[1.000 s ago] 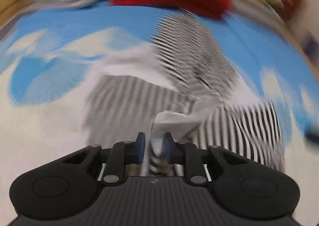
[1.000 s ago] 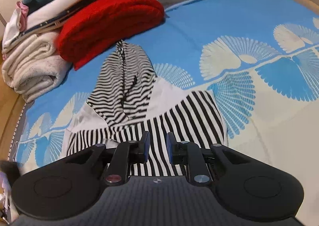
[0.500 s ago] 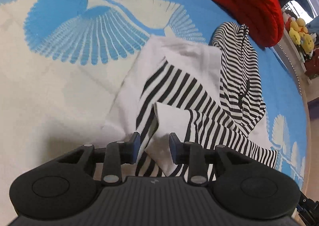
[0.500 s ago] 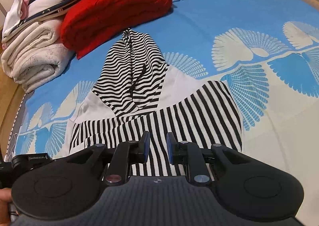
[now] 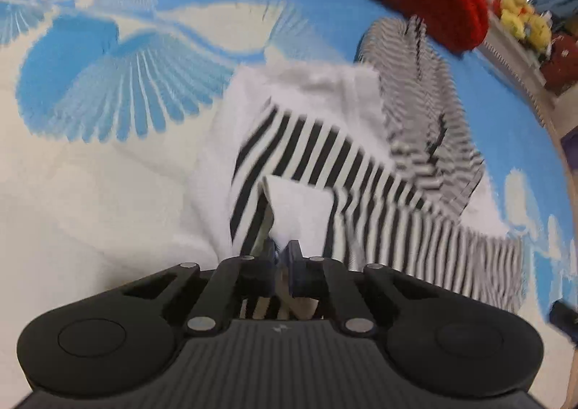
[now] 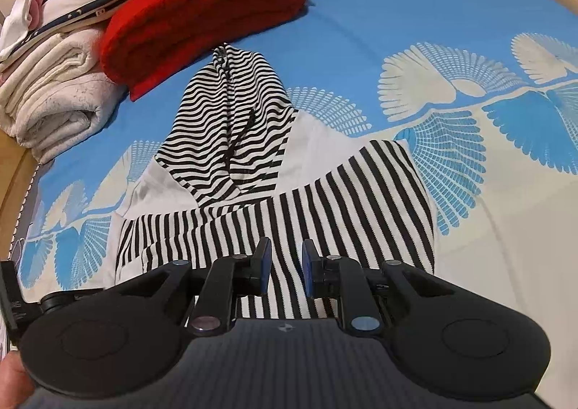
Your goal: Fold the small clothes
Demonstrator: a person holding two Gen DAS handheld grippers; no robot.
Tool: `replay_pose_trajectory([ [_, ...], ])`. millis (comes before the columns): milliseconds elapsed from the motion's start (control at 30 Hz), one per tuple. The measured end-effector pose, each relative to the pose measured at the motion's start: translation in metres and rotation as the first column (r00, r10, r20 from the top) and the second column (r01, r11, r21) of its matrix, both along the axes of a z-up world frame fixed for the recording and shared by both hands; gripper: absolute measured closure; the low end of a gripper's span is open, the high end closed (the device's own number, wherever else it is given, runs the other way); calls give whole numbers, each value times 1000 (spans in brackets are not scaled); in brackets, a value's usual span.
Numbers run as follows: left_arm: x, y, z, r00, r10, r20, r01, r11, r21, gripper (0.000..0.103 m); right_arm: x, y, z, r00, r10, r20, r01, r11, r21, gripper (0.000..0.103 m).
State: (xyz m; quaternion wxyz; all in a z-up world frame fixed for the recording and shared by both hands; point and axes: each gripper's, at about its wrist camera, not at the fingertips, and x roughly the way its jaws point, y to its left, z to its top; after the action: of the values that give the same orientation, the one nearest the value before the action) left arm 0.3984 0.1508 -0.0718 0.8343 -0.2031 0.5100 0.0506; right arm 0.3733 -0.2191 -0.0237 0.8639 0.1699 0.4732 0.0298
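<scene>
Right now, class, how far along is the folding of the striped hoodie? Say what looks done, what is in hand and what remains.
Done: the hoodie lies spread on the blue cloth, one striped sleeve across its body. In hand: the left gripper has just closed on the white cuff. The right gripper hovers open over the stripes, holding nothing. Left: the hood lies unfolded, and the hoodie is not yet with the folded pile.

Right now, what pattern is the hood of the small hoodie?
Thin black-and-white stripes on the hood; clearest in the right wrist view.
</scene>
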Motion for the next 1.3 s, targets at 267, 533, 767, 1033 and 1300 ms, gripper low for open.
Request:
replay_pose_trajectory([
  [267, -24, 21, 24, 982, 163, -98, -160, 986, 38, 97, -1, -2, -1, 1000, -15, -10, 15, 1000, 4, 83],
  [533, -11, -7, 16, 999, -18, -30, 17, 999, -31, 89, 0, -1, -6, 999, -27, -32, 27, 1000, 15, 83],
  [767, -6, -3, -10, 990, 39, -136, -42, 999, -19, 87, 1, 0, -2, 1000, -21, -14, 21, 1000, -18, 83],
  [1033, -2, 2, -22, 987, 58, -149, -46, 996, 82, 70, -3, 7, 16, 995, 37, 98, -17, 980, -198, 83],
  [1300, 3, -24, 26, 1000, -2, 19, -1, 985, 173, 69, -6, -4, 25, 993, 24, 117, 2, 977, -215, 82],
])
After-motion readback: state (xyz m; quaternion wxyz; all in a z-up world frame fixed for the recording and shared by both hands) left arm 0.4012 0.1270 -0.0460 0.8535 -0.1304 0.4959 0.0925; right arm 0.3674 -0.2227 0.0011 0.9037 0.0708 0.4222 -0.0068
